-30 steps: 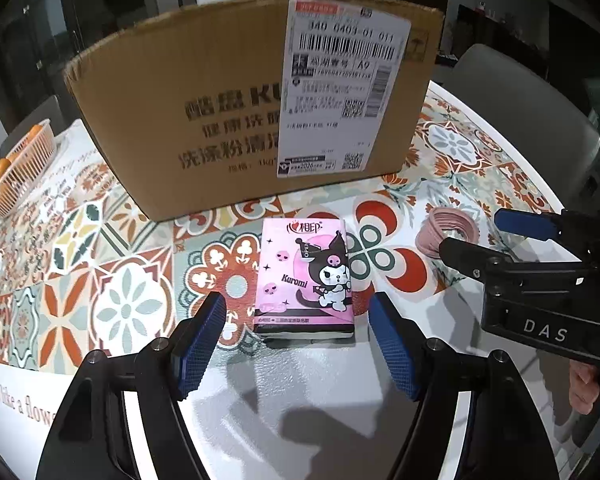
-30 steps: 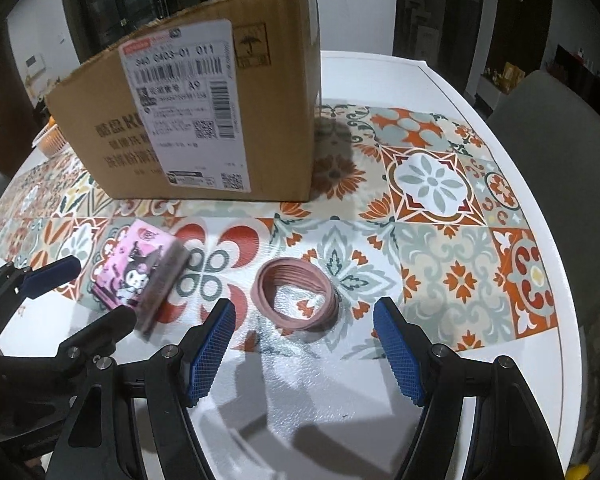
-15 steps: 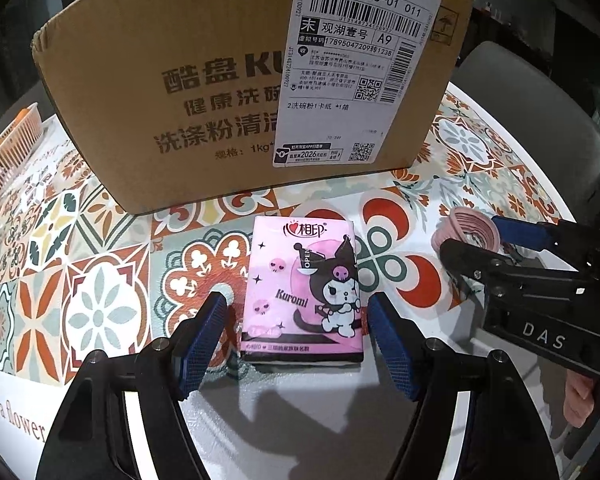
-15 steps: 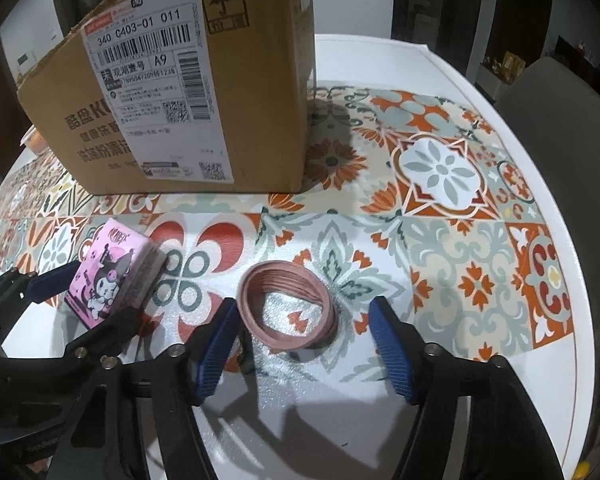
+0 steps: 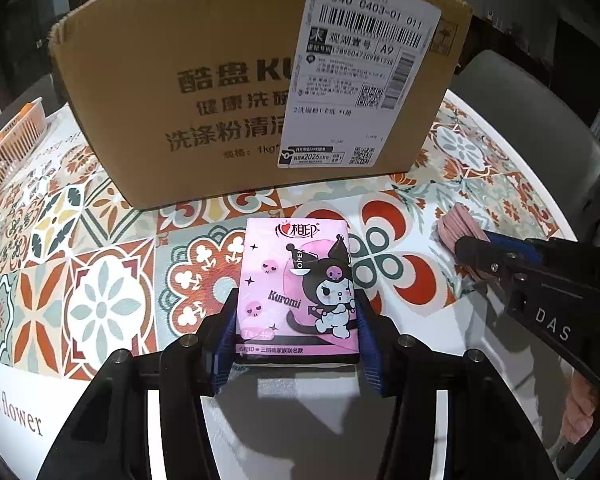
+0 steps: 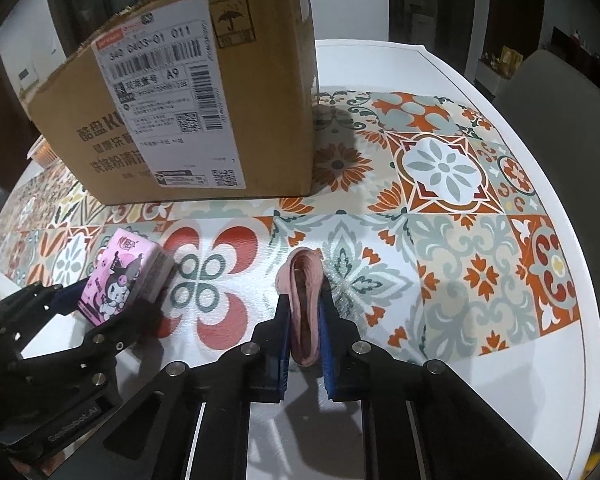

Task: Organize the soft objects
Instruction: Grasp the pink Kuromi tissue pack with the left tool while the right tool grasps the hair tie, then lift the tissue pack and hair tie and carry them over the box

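My left gripper [image 5: 296, 316] is shut on a pink Kuromi tissue pack [image 5: 298, 284], its blue pads pressing both long sides; the pack rests on the patterned tablecloth. The pack also shows in the right wrist view [image 6: 120, 280], held by the left gripper [image 6: 104, 304]. My right gripper [image 6: 304, 320] is shut on a pink band ring [image 6: 306, 292], squeezed flat between the pads. In the left wrist view the ring [image 5: 458, 228] pokes out of the right gripper [image 5: 476, 248]. A brown cardboard box [image 5: 240, 92] stands just behind both objects.
A basket of oranges [image 5: 8, 144] sits at the far left. The white table edge [image 6: 580, 184] curves along the right, with a grey chair [image 6: 560, 92] beyond it. The box also shows in the right wrist view [image 6: 188, 112].
Both grippers moved forward over their objects and closed: the left onto the tissue pack, the right onto the pink ring, which is now squeezed flat.
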`<action>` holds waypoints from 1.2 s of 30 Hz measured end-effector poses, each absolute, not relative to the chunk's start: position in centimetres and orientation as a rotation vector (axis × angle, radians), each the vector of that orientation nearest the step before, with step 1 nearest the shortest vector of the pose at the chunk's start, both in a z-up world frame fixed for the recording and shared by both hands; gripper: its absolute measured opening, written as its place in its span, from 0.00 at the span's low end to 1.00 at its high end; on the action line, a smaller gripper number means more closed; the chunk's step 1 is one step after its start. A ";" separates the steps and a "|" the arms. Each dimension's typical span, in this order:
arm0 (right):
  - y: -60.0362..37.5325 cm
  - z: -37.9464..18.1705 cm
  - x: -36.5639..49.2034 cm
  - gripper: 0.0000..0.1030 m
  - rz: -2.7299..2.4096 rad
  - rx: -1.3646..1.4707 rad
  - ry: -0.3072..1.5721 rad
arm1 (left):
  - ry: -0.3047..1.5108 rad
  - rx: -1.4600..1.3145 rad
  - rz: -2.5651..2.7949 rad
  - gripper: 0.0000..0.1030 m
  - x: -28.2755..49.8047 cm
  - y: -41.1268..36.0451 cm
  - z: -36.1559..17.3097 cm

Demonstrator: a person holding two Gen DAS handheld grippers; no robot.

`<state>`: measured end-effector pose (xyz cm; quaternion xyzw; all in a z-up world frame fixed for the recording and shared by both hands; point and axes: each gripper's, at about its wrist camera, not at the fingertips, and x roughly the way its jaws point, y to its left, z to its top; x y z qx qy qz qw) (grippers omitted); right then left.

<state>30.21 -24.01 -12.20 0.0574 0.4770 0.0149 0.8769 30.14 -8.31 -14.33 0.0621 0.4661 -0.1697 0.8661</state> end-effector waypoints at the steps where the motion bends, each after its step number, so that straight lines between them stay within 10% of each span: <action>1: -23.9 -12.0 29.9 0.14 0.033 0.124 0.990 | 0.972 0.124 -0.356 0.50 30.0 -8.1 -14.1; 36: -20.2 -1.4 24.8 0.14 0.066 0.110 0.732 | 0.646 0.067 -0.297 0.50 24.3 -3.3 -2.2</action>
